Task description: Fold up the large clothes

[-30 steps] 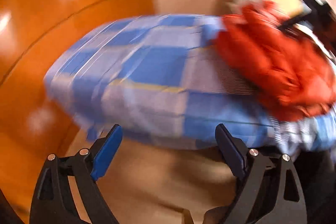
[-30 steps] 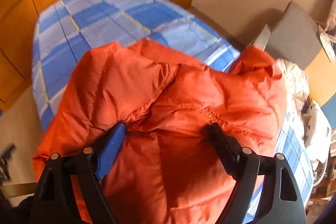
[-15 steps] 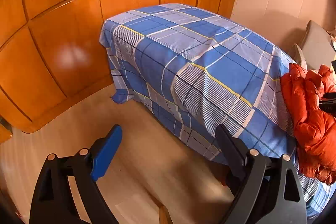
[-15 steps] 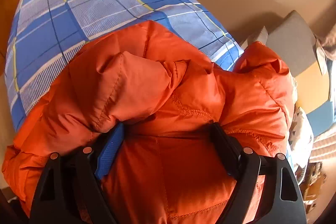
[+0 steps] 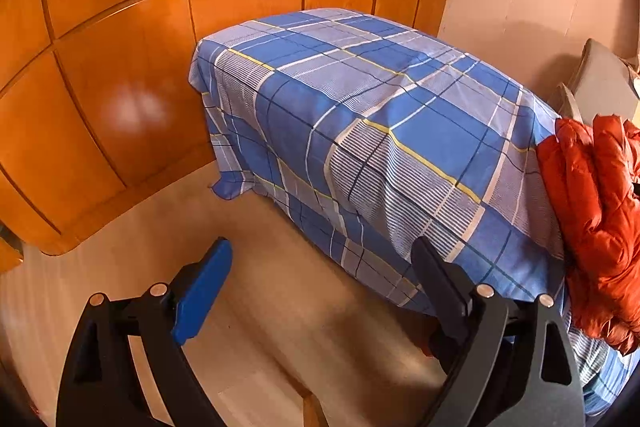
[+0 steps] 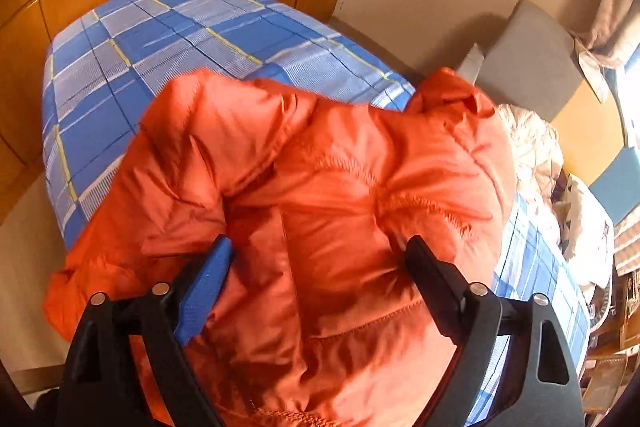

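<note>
An orange puffer jacket (image 6: pixel 320 167) lies bunched on a bed with a blue plaid sheet (image 6: pixel 160 39). My right gripper (image 6: pixel 320 267) points down onto it. Its jaws are opening wide, and the jacket's bulk bulges up between them without being pinched. In the left wrist view the same jacket (image 5: pixel 600 219) hangs at the right edge, over the side of the bed (image 5: pixel 380 107). My left gripper (image 5: pixel 320 267) is open with nothing in it, over the floor beside the bed and well left of the jacket.
Glossy wooden wall panels (image 5: pixel 120 67) stand behind and left of the bed. Light wood floor (image 5: pixel 280 327) runs along its near side. A grey cushion (image 6: pixel 528 59) leans on the beige wall, and a pile of pale fabric (image 6: pixel 536 155) lies past the jacket.
The left view swung from a blurred close look at bed and jacket to a steady one of the bed's corner. The right view drew back a little, and the jacket shifted between its jaws.
</note>
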Motion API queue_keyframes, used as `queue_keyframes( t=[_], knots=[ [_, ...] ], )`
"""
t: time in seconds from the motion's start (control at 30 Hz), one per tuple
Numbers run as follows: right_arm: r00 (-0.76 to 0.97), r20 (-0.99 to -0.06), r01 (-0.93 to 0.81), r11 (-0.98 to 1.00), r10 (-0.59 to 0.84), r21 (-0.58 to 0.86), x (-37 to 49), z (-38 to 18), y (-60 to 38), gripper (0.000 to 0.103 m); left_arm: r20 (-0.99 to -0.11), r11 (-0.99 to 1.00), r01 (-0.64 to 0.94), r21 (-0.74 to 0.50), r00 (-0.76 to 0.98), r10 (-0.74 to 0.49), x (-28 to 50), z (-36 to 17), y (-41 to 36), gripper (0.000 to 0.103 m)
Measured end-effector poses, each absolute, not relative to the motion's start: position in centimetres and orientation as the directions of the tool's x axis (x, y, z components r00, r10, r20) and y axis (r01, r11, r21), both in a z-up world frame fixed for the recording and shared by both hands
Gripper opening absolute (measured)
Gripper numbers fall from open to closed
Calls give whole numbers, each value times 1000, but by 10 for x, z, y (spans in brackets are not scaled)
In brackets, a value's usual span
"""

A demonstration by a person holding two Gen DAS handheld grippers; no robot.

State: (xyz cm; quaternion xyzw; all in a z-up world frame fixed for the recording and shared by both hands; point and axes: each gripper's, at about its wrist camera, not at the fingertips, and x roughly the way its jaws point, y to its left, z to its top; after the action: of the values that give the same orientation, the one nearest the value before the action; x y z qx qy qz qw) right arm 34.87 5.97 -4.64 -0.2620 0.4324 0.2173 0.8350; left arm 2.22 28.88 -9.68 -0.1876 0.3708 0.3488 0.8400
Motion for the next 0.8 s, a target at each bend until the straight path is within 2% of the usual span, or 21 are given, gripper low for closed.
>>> queue_keyframes(
  t=[0.23, 0.37, 0.57, 0.67, 0.73, 0.8],
  knots=[
    [515, -856, -599, 732, 41, -325, 362, -89, 84, 92, -735, 714, -700, -21, 495, 464, 27, -95, 280, 91],
    [548, -836, -600, 707, 23, -374, 355, -85, 91, 92, -710, 740, -672, -23, 532, 461, 29, -86, 272, 91],
    [567, -808, -557, 798, 162, -231, 340, -46, 51, 93, -682, 787, -615, -42, 593, 428, 39, -70, 257, 94],
    [585, -793, -527, 823, 171, -211, 333, -37, 31, 93, -670, 817, -570, -87, 640, 375, 50, -61, 244, 94],
    [601, -778, -491, 853, 185, -176, 329, -32, 10, 100, -651, 851, -510, -124, 689, 318, 63, -52, 230, 95],
    [619, -764, -448, 881, 182, -152, 328, -29, -11, 100, -630, 880, -457, -129, 723, 283, 78, -45, 216, 98]
  ],
)
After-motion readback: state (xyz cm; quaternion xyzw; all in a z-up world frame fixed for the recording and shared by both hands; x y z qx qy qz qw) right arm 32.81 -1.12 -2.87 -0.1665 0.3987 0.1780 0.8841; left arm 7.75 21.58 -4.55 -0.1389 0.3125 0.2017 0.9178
